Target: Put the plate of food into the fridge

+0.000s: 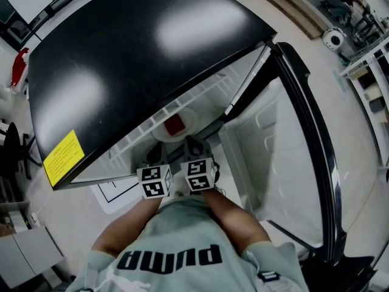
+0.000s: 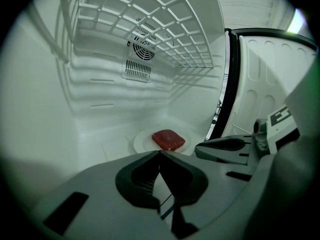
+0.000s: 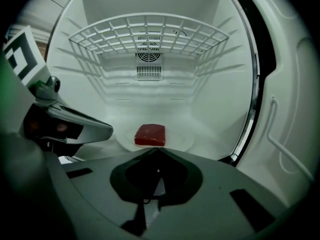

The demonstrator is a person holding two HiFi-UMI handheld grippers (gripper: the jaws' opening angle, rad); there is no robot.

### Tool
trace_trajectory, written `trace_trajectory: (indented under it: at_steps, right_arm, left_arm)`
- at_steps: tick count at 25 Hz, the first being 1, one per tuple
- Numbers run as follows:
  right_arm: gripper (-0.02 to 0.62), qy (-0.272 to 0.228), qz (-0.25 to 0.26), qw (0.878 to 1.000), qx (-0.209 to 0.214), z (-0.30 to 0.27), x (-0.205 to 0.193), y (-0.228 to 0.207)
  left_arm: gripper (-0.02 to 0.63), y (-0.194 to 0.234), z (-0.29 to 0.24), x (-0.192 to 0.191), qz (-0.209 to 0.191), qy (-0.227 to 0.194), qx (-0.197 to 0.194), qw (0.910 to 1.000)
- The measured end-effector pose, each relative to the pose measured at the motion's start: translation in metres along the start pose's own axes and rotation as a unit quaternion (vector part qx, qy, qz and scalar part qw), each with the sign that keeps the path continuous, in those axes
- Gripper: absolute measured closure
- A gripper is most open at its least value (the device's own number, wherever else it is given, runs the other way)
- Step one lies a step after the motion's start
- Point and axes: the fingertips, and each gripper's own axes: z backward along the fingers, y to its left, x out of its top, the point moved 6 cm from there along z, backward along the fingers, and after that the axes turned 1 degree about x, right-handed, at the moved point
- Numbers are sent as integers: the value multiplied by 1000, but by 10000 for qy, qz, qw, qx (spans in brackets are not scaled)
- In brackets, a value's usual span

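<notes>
A white plate [image 3: 182,141] with a red block of food [image 3: 150,134] rests on the floor of the open fridge. The left gripper view shows the same plate [image 2: 142,141] and food [image 2: 168,139]. My right gripper [image 3: 158,150] is shut on nothing, its tips just short of the plate's near rim. My left gripper [image 2: 160,153] is also shut and empty, close beside the right one and in front of the plate. In the head view the food [image 1: 174,125] shows just beyond both grippers' marker cubes [image 1: 177,179].
A white wire shelf [image 3: 145,39] spans the fridge above the plate, with a fan vent [image 3: 149,59] on the back wall. The fridge door [image 1: 285,163] stands open at the right. The black fridge top [image 1: 134,59] carries a yellow label [image 1: 62,157].
</notes>
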Motion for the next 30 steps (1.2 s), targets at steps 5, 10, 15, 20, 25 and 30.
trace_trajectory:
  at_steps: [5, 10, 15, 20, 25, 30]
  right_arm:
    - [589, -1, 50, 10000, -41, -14, 8, 0]
    - [589, 44, 88, 9999, -62, -27, 15, -1]
    - [589, 51, -19, 10000, -83, -25, 17, -3]
    - [589, -100, -51, 9998, -181, -3, 19, -1]
    - [589, -339, -28, 9991, -264, 31, 26, 12]
    - [589, -570, -27, 9978, -341, 67, 29, 34]
  left_arm:
    - [601, 0, 1, 1, -45, -10, -26, 10000]
    - [601, 2, 3, 4, -53, -42, -41, 10000]
    - [601, 2, 8, 5, -85, -91, -92, 9999]
    - [601, 2, 18, 7, -85, -215, -171, 9996]
    - [601, -3, 42, 11, -77, -512, -387, 9979]
    - [601, -10, 72, 8, -30, -801, -611, 9949]
